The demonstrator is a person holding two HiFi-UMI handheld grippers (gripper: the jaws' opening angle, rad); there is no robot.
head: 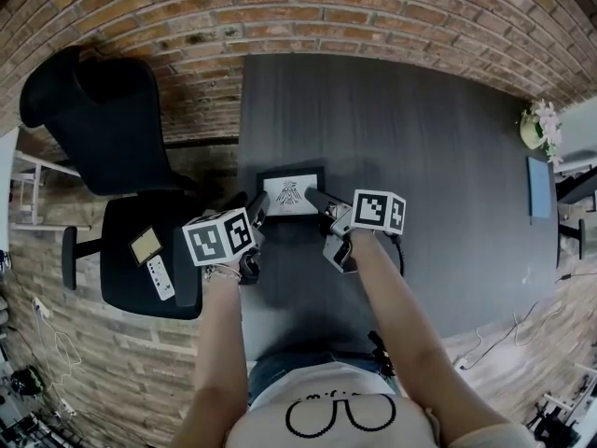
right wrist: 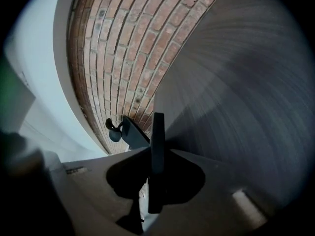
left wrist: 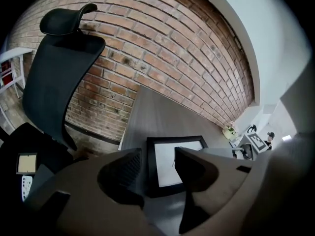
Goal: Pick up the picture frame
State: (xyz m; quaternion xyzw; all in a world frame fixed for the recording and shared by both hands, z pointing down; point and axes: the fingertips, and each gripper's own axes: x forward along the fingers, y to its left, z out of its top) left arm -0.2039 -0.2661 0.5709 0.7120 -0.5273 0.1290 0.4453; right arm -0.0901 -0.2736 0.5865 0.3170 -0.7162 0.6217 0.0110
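Note:
The picture frame (head: 291, 194), black-rimmed with a white print, lies on the dark grey table (head: 429, 157) just ahead of both hands. My left gripper (head: 258, 209) is at the frame's left border. In the left gripper view the frame (left wrist: 178, 162) runs into the gap between the jaws, which stand wide apart and do not press on it. My right gripper (head: 318, 200) is at the frame's right border. In the right gripper view the frame (right wrist: 157, 141) shows edge-on as a thin dark bar, with both jaws clamped against it.
A black office chair (head: 121, 129) stands left of the table, with a remote (head: 160, 277) and a small device on its seat. A brick wall runs behind. A small flower pot (head: 539, 127) and a blue object (head: 538, 187) are at the table's far right.

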